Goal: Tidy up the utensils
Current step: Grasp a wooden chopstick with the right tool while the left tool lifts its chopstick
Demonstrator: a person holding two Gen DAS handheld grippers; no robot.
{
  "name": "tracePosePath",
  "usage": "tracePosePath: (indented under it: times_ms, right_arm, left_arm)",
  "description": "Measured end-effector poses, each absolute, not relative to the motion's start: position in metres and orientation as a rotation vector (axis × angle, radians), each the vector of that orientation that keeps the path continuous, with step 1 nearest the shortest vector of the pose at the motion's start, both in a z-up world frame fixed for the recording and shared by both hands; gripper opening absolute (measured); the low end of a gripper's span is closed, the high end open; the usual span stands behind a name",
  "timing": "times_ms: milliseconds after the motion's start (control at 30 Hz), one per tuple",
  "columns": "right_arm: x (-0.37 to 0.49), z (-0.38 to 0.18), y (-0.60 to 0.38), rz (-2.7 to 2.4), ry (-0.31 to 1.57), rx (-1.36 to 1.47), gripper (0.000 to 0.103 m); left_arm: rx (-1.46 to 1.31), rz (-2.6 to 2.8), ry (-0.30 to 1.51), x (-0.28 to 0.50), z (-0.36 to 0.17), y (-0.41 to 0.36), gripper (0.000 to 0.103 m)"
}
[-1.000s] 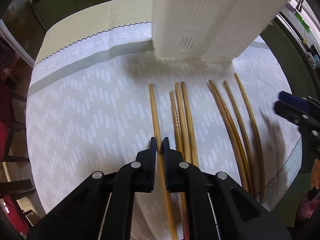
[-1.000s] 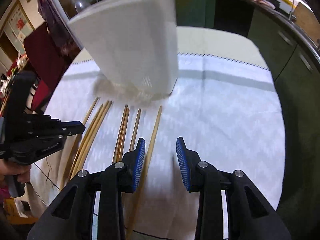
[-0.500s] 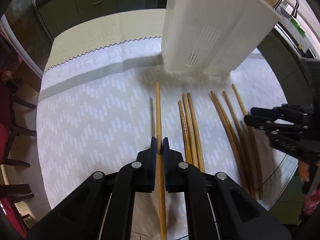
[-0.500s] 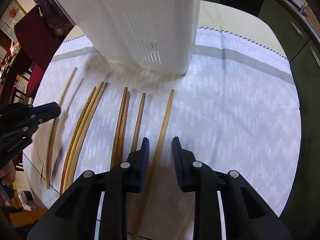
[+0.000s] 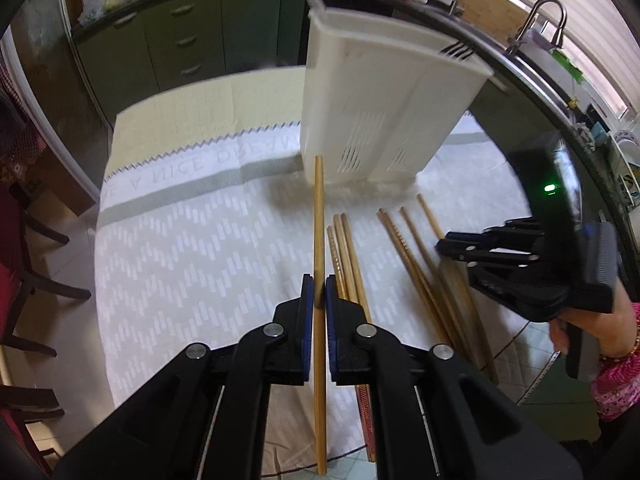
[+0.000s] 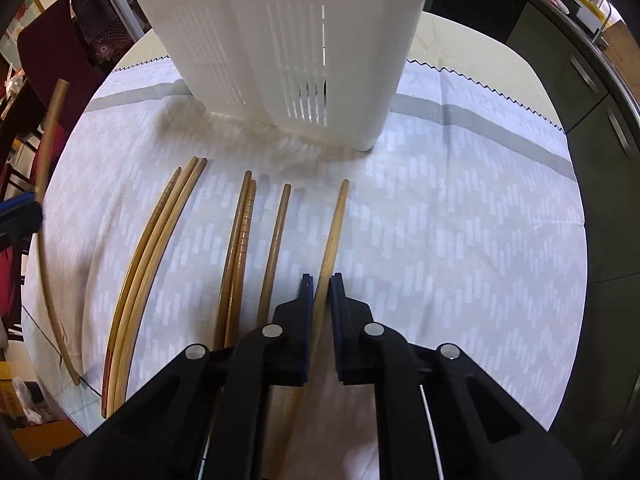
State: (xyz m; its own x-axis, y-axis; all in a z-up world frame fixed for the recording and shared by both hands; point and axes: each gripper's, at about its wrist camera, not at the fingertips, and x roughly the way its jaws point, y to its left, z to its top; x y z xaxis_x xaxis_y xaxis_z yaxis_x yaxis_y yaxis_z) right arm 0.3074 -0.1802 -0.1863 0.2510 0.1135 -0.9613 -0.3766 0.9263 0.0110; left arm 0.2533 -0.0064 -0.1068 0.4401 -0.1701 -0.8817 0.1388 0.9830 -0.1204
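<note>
The left gripper pinches one chopstick, its tip toward the white slotted holder at twelve o'clock. The right gripper has just closed onto another chopstick lying on the cloth. Only the left view shows the person's hand and the cloth's upside-down lettering "A NICE DREAM"; the other chopsticks lie at nine o'clock in the right view.

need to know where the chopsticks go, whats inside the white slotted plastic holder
Only dark fork tines poke over the rim of the white slotted plastic holder. Its solid walls hide the rest; through the slots only dark shapes show.
</note>
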Motion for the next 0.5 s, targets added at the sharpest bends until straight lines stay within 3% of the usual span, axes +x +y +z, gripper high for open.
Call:
tracePosePath:
  times_ms: [200,500]
  right_arm:
    - [0.304,-0.175,-0.189,0.351,1.237,-0.174,0.007]
    - [0.262,-0.107,-0.221,0.408,1.055,-0.089,0.007]
  left_arm:
    - [-0.034,-0.195,1.053,0.241,-0.09,-0.003,0.006]
    - [-0.047,-0.202,0.991,0.225,-0.064,0.003,0.006]
